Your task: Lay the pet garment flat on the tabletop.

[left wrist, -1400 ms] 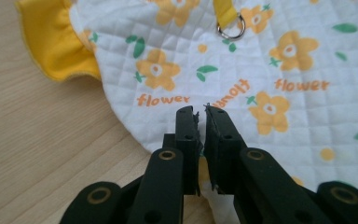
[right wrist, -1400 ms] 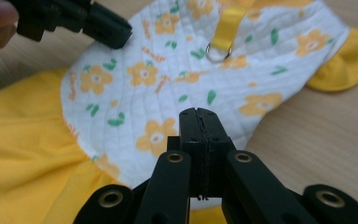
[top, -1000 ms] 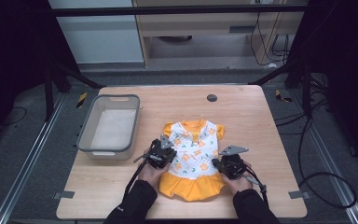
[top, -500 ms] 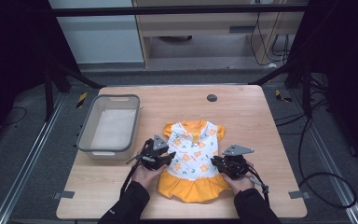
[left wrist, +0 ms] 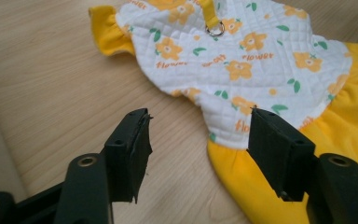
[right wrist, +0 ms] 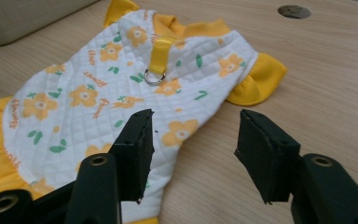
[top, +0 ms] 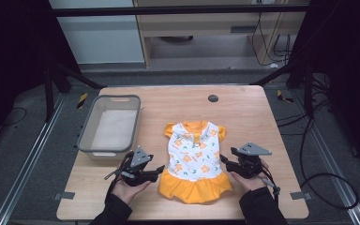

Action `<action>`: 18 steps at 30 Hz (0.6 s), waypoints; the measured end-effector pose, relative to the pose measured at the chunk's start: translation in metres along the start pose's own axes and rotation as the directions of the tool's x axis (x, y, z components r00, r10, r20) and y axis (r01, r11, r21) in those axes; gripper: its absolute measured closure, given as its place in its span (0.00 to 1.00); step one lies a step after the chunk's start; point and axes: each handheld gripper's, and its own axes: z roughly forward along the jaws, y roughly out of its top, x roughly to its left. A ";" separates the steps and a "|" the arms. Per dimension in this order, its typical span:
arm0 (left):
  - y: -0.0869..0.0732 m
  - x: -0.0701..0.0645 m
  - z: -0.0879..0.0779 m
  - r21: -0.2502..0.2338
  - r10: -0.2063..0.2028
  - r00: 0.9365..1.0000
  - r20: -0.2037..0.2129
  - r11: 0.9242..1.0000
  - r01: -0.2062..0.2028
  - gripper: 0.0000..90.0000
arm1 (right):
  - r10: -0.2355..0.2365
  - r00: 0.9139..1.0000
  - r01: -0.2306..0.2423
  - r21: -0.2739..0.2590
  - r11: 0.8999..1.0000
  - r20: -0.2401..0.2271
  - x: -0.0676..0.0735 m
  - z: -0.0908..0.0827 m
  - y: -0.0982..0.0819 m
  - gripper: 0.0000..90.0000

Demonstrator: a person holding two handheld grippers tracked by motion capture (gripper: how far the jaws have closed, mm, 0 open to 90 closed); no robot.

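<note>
Orange-white dress (top: 195, 159) flat at frame centre; left gripper (top: 161, 168), right gripper (top: 224, 161) flanking, jaws apart, empty; grey bin (top: 108, 125) upper left

Your two grippers flank a small dress on the wooden table.

Your left gripper (top: 158, 169) sits just off the dress's (top: 194, 158) orange skirt edge, your right gripper (top: 224, 161) close against its other side; from up here you cannot tell how wide either pair of jaws stands. Beyond your left gripper and a little outward sits a grey bin (top: 86, 136) with a pale lining. Far ahead of your right gripper, a dark round disc (top: 213, 98) lies in the table (top: 267, 126).
</note>
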 end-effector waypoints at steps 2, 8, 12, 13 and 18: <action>-0.006 0.003 -0.006 0.000 -0.012 1.000 -0.001 1.000 0.012 0.39 | 0.005 1.000 -0.005 0.001 1.000 0.006 -0.001 -0.001 -0.001 0.45; -0.031 0.012 -0.024 0.026 -0.044 0.999 -0.023 0.999 0.045 0.34 | 0.030 0.999 -0.029 -0.013 0.999 0.041 -0.016 -0.013 -0.006 0.32; -0.038 0.016 -0.033 0.017 -0.057 0.998 -0.034 0.998 0.057 0.32 | 0.060 0.997 -0.059 -0.021 0.998 0.049 -0.023 -0.019 -0.009 0.28; -0.040 0.017 -0.036 0.013 -0.059 0.998 -0.038 0.998 0.060 0.31 | 0.069 0.996 -0.068 -0.023 0.997 0.053 -0.026 -0.022 -0.010 0.28; -0.054 0.031 -0.046 0.015 -0.079 0.991 -0.104 0.997 0.081 0.27 | 0.109 0.991 -0.108 -0.019 0.994 0.079 -0.038 -0.029 -0.019 0.24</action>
